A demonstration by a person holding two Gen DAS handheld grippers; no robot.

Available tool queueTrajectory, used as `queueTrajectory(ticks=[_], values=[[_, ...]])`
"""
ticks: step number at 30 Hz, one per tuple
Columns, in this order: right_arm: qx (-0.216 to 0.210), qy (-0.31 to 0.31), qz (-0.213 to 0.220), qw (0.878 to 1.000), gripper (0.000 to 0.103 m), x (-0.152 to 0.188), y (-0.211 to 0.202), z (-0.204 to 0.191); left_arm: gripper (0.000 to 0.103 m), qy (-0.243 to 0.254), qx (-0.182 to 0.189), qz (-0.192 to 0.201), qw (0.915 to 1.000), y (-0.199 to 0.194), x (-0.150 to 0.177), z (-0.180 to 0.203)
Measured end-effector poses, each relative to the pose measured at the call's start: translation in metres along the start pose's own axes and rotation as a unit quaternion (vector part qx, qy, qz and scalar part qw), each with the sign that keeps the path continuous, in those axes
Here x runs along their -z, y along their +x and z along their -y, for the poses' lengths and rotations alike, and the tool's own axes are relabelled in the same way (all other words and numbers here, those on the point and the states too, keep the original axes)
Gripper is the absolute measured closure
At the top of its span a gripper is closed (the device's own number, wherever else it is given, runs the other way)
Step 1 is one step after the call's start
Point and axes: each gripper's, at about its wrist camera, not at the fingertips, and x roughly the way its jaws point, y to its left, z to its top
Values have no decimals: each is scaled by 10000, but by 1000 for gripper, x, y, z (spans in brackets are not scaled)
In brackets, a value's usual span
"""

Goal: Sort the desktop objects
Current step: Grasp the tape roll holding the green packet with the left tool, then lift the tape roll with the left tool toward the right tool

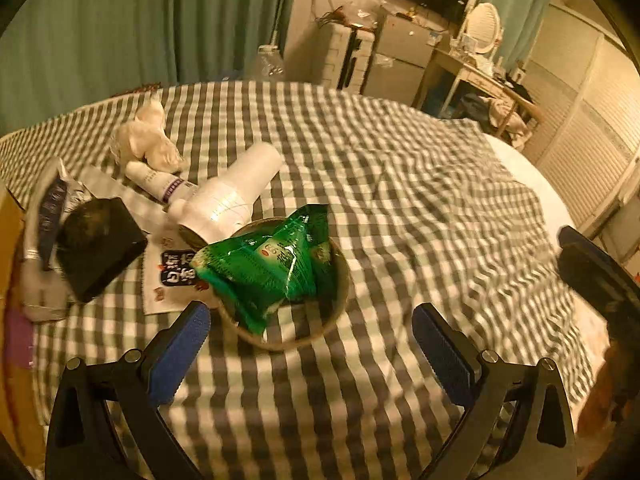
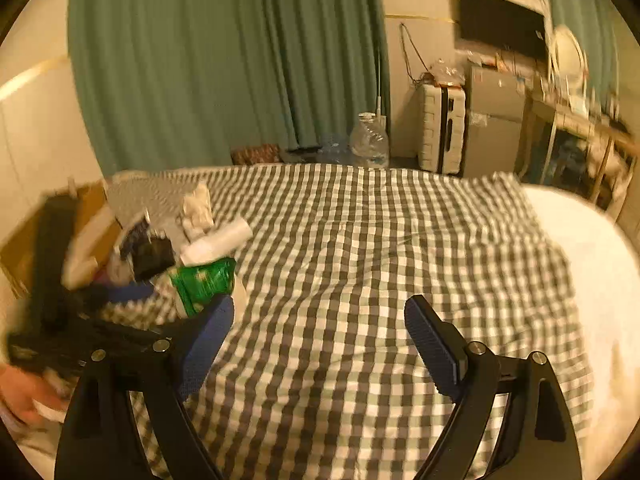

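In the left wrist view a green snack bag [image 1: 268, 264] lies in a shallow round bowl [image 1: 340, 300] on the checked cloth [image 1: 400, 208]. My left gripper [image 1: 312, 344] is open and empty, just in front of the bowl. Behind the bowl lie a white hair dryer [image 1: 228, 196], a small white bottle [image 1: 160, 180], a black box [image 1: 100, 248], a flat white packet [image 1: 172, 276] and crumpled tissue [image 1: 148, 140]. My right gripper [image 2: 320, 340] is open and empty over bare cloth; the same pile [image 2: 180, 256] sits to its left, blurred.
A cardboard box [image 1: 12, 280] stands at the left edge. The right gripper's body [image 1: 600, 276] shows at the right of the left wrist view. Beyond the cloth are a green curtain [image 2: 224, 60], water bottle [image 2: 370, 140], suitcase [image 2: 440, 128] and cluttered desk [image 1: 480, 76].
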Motion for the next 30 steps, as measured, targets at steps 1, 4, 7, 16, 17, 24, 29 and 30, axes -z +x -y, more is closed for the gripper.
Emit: queueTrajectory(ticks=[1,4,7,16,17,24,29,30], values=[[-77,126,-6,9999,15,0,2,6,0,-61,-40,-33,10000,8,0,-1],[-243,200,42,9995,15,-6,9,12,0,-47,-294,-218,9993,28,-1,-3],[-421,-21,147,9990,15,-8,19,7,1,45,-679,-71,9977,33,-3,-3],[-327,-151,-340,9988,14,11,53,8,19,271,-372,497,9977,7,-6,14],[-366,3,-354,9987,14,10,53,13,19,295,-335,616,9971,-1,-7,16],[-186,505,-420,9977,14,5,51,33,19,415,-229,1214,9915,-42,-11,25],[-123,248,-487,9984,14,9,52,26,19,243,193,1471,9886,-64,-13,25],[-107,145,-509,9985,14,10,53,22,19,236,205,1509,9881,-67,-13,26]])
